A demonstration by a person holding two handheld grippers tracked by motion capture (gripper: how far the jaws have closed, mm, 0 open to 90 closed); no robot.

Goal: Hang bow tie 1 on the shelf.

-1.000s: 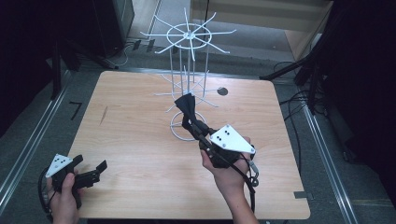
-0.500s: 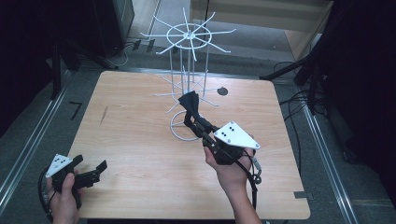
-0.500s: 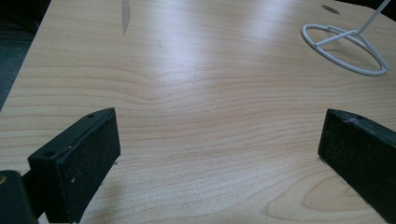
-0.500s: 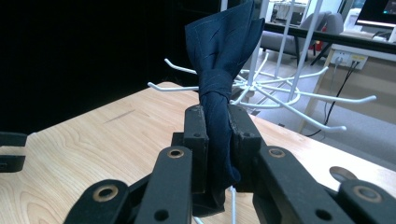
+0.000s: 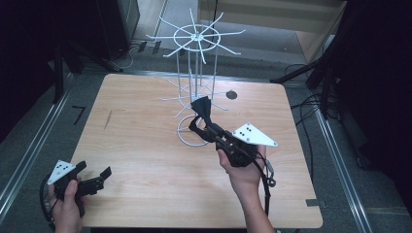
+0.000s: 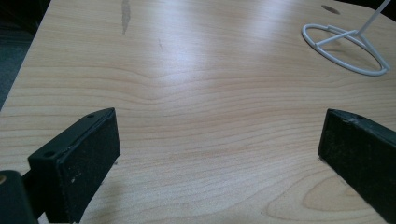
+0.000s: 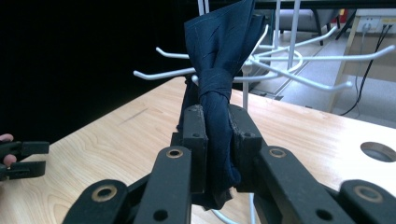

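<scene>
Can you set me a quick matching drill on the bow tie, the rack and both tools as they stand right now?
Things:
1. left tool
2. right tool
3. bow tie
4. white wire rack

States:
a. stands at the table's far middle
b. dark blue, knotted, pinched at one end
c. open, low at the near left corner
d. shut, raised toward the hooks

Pairs: 1-c, 2-d, 3-b, 4-a
</scene>
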